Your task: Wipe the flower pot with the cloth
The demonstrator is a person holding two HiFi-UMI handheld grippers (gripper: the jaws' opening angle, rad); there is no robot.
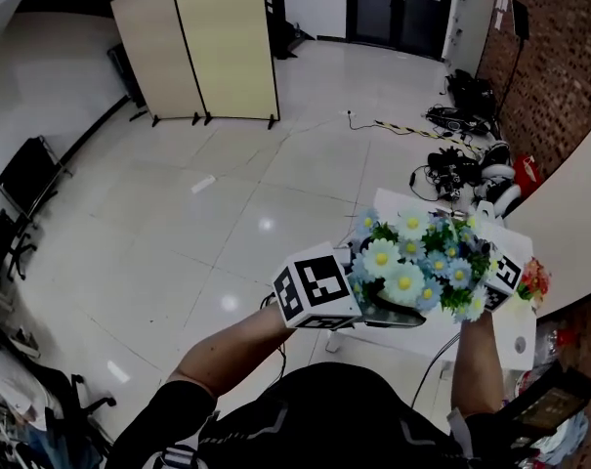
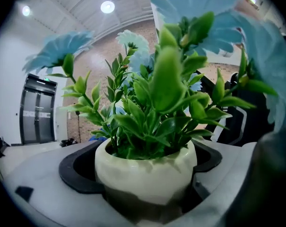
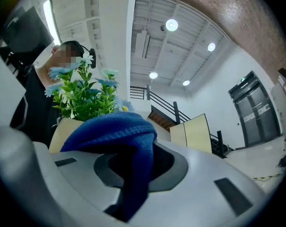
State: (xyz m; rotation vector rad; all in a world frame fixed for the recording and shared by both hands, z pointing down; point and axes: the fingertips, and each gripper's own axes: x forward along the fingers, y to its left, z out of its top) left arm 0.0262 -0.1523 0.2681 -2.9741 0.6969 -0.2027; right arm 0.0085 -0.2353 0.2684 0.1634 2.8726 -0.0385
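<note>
A cream flower pot (image 2: 145, 171) with green leaves and pale blue daisies (image 1: 422, 262) is held up in the air, close under the head camera. My left gripper (image 2: 143, 186) is shut on the pot, its black pads (image 2: 79, 171) against both sides of it. In the head view its marker cube (image 1: 315, 289) sits left of the flowers. My right gripper (image 3: 133, 171) is shut on a blue knitted cloth (image 3: 117, 134), which bulges over the jaws. The cloth lies right beside the pot's wall (image 3: 61, 130); contact cannot be told. The right marker cube (image 1: 505, 274) shows behind the flowers.
Below lies a glossy white floor (image 1: 227, 223). A folding screen (image 1: 197, 42) stands at the back, cables and gear (image 1: 461, 164) lie near the brick wall (image 1: 559, 57), and a white table (image 1: 518, 342) stands under my right arm. Black chairs (image 1: 26, 174) line the left.
</note>
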